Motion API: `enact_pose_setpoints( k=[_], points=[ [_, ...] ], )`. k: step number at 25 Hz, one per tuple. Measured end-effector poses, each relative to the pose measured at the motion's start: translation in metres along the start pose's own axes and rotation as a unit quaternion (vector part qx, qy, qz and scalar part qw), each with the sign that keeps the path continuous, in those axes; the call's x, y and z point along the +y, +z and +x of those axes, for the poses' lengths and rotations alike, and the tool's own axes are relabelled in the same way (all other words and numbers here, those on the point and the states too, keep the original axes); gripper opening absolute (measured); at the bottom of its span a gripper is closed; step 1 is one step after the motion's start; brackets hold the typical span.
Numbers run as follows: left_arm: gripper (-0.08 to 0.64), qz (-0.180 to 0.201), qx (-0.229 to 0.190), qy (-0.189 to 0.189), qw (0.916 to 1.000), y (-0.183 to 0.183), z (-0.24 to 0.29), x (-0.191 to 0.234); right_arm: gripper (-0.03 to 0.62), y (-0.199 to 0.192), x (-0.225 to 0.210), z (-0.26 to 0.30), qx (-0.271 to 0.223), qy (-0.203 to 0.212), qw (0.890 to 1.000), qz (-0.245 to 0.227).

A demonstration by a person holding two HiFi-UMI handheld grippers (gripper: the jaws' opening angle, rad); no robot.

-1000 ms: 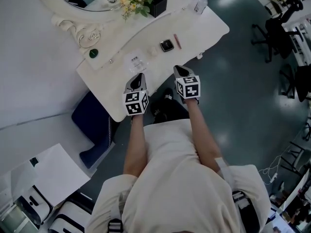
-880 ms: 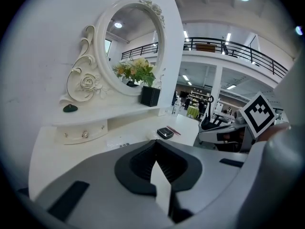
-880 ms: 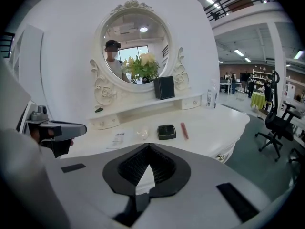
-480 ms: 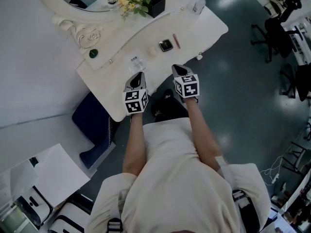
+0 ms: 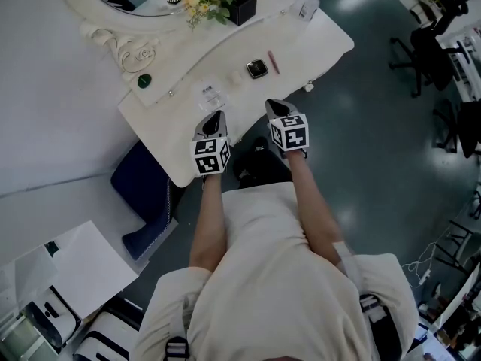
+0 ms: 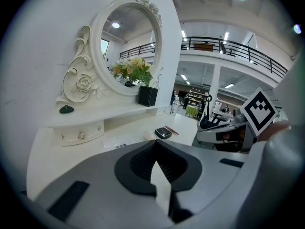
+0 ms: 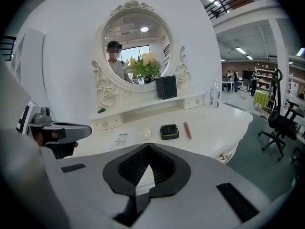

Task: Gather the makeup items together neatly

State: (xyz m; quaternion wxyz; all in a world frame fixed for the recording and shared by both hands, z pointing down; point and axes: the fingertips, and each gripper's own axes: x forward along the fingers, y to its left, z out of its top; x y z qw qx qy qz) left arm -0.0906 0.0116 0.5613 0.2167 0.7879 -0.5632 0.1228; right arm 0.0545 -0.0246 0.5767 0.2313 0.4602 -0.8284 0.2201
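A black compact (image 5: 257, 69) lies on the white vanity table (image 5: 316, 43), with a pink stick (image 5: 273, 63) just to its right. To the compact's left lie a small clear round item (image 5: 235, 81) and a clear packet (image 5: 208, 95). My left gripper (image 5: 213, 120) hovers over the table's front edge, just short of the packet, shut and empty. My right gripper (image 5: 276, 109) is held at the same edge below the compact, also shut with nothing in it. The right gripper view shows the compact (image 7: 169, 131), the stick (image 7: 187, 130) and the packet (image 7: 121, 140) ahead of the shut jaws.
A round mirror (image 7: 135, 49) stands at the table's back with a black box of flowers (image 5: 242, 6) on its shelf. A clear bottle (image 5: 310, 7) is at the far right and a small green item (image 5: 144, 82) on the left of the shelf. A dark blue stool (image 5: 146, 190) stands under the table.
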Motion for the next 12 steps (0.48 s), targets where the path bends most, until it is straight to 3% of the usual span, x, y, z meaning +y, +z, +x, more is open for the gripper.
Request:
enact_pose_setpoints(
  k=[12],
  points=[
    [0.012, 0.0, 0.007, -0.004, 1.0, -0.007, -0.003, -0.0039, 0.038, -0.0075, -0.0033, -0.0028, 0.005, -0.003, 1.0, 0.011]
  ],
)
